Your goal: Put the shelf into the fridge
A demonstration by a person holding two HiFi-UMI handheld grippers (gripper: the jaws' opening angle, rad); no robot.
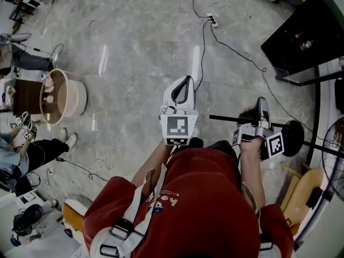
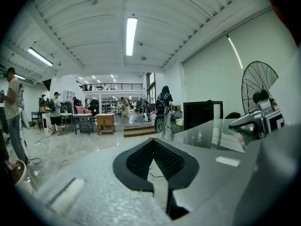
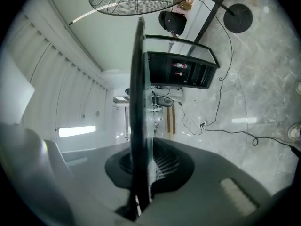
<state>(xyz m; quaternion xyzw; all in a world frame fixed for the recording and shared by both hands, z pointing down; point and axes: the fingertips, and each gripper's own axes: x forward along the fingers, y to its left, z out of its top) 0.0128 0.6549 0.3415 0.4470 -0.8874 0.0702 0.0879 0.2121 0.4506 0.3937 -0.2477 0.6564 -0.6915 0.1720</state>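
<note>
Right gripper [image 3: 146, 149] jaws pinch shelf [image 1: 226, 117] rim. Pane flat, black rim runs left-right, glass reaching far toward fridge [image 1: 303, 34]. Left gripper [image 2: 153, 142] jaws pressed together, empty.

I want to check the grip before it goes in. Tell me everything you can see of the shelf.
The shelf is a thin pane of clear glass with a dark strip along one edge. The right gripper view shows it edge-on, running up between the jaws of the right gripper, which are shut on it. It hangs above the floor; nothing else is seen touching it.
</note>
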